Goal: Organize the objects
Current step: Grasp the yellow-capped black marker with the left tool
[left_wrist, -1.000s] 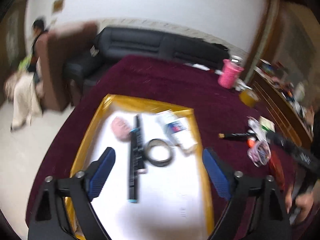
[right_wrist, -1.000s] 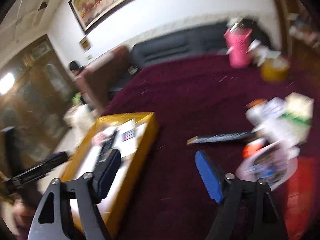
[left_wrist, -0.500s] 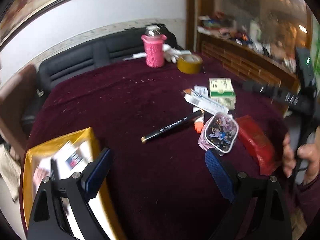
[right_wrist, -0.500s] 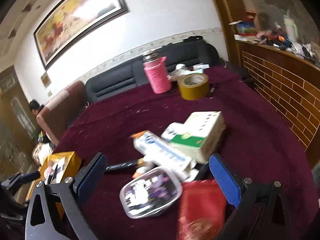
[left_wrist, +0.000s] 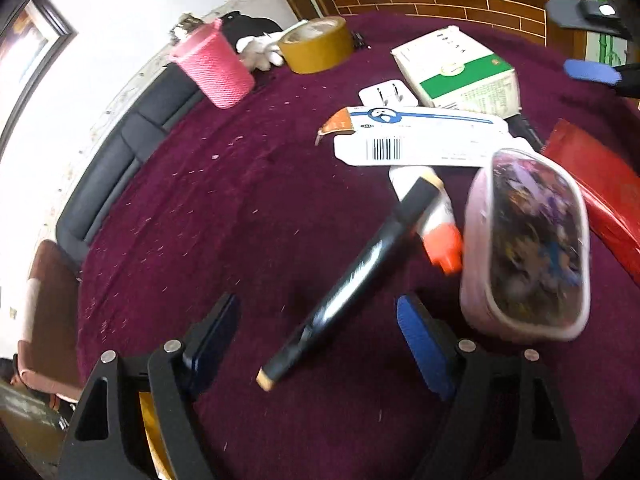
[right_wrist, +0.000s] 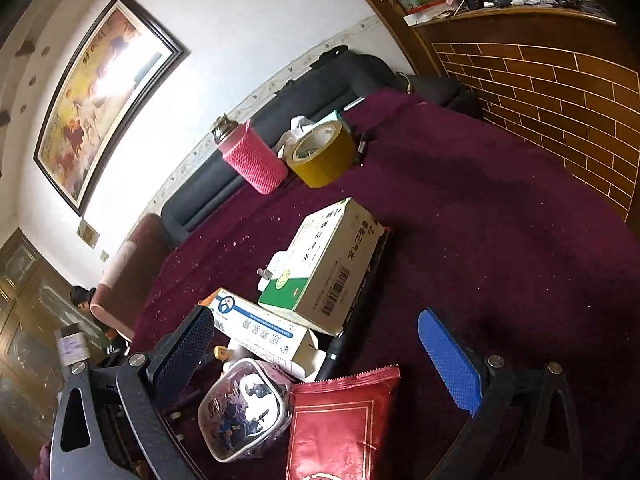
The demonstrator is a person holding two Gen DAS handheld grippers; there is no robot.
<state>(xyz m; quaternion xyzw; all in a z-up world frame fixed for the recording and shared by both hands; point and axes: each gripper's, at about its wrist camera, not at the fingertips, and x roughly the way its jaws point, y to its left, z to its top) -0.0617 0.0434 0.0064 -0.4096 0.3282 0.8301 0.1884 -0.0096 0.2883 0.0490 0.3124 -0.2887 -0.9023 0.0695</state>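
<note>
Here, the left gripper [left_wrist: 318,320] points down at the maroon tablecloth [left_wrist: 224,216] with its jaws apart and closing; the lower end of a black marker [left_wrist: 352,276] lies between them, untouched by either pad. The marker runs diagonally toward the upper right of the frame, its far end resting over a white glue bottle with an orange cap [left_wrist: 434,224]. Just right of it sits a clear pouch of small items [left_wrist: 532,248], partly blurred, next to a red foil packet [left_wrist: 600,196]. Above these lie a white-and-blue carton [left_wrist: 416,140], a green-and-white box [left_wrist: 460,68] and a white plug adapter [left_wrist: 388,94]. A pink knitted cup [left_wrist: 214,66] and a roll of yellow tape [left_wrist: 316,44] stand at the upper left.

In the right wrist view, the right gripper [right_wrist: 316,356] is fully spread and empty, with the pouch and the red packet at the lower centre between its fingers.
</note>
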